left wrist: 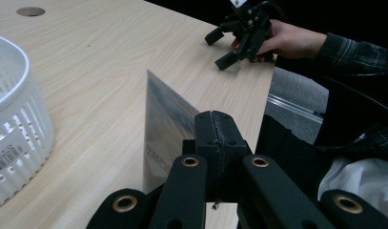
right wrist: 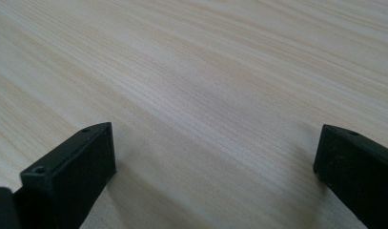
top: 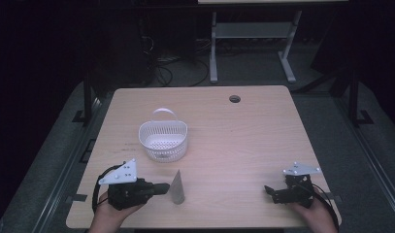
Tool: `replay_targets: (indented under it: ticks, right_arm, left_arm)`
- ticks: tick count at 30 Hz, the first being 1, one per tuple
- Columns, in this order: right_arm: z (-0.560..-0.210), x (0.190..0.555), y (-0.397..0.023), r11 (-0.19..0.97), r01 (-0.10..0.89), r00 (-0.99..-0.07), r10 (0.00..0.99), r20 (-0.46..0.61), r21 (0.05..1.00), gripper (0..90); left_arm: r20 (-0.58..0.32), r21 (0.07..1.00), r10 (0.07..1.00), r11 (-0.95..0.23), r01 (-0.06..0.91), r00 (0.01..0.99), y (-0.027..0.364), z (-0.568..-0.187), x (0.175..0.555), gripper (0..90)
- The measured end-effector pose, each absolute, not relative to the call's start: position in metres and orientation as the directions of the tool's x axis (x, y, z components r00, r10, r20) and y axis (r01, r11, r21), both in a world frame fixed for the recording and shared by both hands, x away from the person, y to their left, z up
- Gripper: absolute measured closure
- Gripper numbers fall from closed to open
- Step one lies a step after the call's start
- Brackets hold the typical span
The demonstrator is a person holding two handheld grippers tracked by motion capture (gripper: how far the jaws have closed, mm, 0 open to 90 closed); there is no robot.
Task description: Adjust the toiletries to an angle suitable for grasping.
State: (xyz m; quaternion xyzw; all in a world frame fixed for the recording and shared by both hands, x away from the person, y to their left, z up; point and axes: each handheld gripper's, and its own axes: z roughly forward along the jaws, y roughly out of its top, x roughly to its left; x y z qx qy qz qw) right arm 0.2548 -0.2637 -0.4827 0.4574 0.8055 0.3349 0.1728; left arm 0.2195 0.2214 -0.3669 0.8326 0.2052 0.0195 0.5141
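Jaws of the left gripper (top: 162,188) clench a thin silvery plastic pouch (top: 177,187) standing near the white perforated plastic basket (top: 163,140). Far right on the pale wooden worktop (top: 234,141), the right gripper (top: 269,191) rests released.

No legible text on anything

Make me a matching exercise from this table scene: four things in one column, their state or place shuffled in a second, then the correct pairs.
1. left gripper
2. right gripper
3. white basket
4. silver pouch

a. stands behind the pouch, handle up
b. jaws open, nothing between them
c. pinched at its edge, held upright on the table
d. jaws shut on the pouch

Pairs: 1-d, 2-b, 3-a, 4-c
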Motion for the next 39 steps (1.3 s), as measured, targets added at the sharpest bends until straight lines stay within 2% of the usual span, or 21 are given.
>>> replay_targets:
  ticks: [39]
  right_arm:
    - [-0.483, 0.255, -0.264, 0.357, 0.621, -0.522, 0.853, 0.028, 0.697, 0.0]
  left_arm:
    - [-0.187, 0.862, 0.288, -0.410, 0.298, 0.939, 0.198, -0.369, 0.218, 89.6]
